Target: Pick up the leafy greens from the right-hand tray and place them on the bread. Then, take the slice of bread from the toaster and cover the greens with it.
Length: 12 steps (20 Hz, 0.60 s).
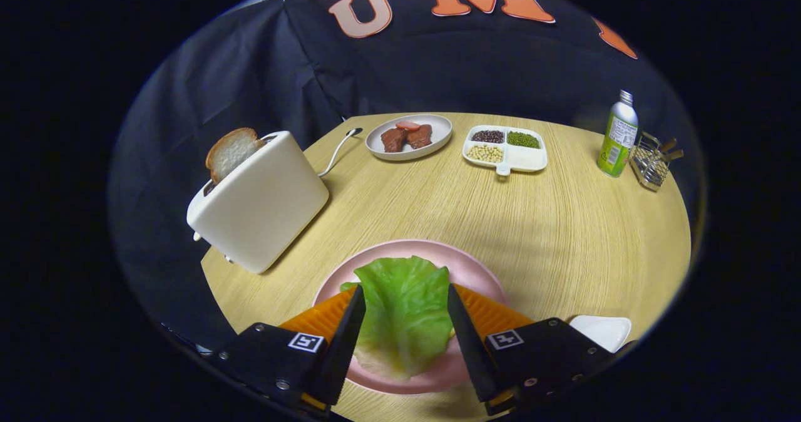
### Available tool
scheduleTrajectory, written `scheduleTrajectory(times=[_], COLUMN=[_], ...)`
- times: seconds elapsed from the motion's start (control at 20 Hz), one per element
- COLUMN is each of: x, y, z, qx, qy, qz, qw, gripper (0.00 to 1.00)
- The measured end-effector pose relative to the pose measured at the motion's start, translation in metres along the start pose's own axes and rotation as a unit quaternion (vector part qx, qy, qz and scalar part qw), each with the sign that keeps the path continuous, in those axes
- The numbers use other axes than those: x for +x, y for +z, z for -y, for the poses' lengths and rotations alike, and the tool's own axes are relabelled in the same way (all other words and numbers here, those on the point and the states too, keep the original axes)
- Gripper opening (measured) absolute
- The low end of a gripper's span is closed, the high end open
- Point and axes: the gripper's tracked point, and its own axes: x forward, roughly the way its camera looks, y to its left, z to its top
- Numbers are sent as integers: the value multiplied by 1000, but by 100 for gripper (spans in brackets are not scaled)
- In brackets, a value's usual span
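Right now the gripper (405,297) is hovering low over the pink plate (475,268), its fingers standing well apart with the leafy greens (403,303) lying between them. Neither finger seems to be pressing on the leaf, though whether one is touching its edge is hard to tell. The leaf is covering the middle of the plate, so what lies beneath it is hidden. Beyond the fingers and to their left, the white toaster (263,203) is sitting on the wooden desk (563,221) with a slice of bread (230,151) sticking up out of its slot. Farther back, a plate of meat (408,136), a divided tray of beans (505,149), a green bottle (618,135) and a wire rack (652,160) are standing. A white dish (602,330) is lying just beside the right finger.
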Motion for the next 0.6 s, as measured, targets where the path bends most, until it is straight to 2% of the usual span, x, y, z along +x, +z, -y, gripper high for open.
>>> scheduleTrajectory(times=[0.3, 0.6], x=[-8, -16], y=[41, 101], z=[-25, -63], qx=[3, 8], qy=[14, 23], qz=[15, 37], qw=[1000, 999], gripper=[85, 92])
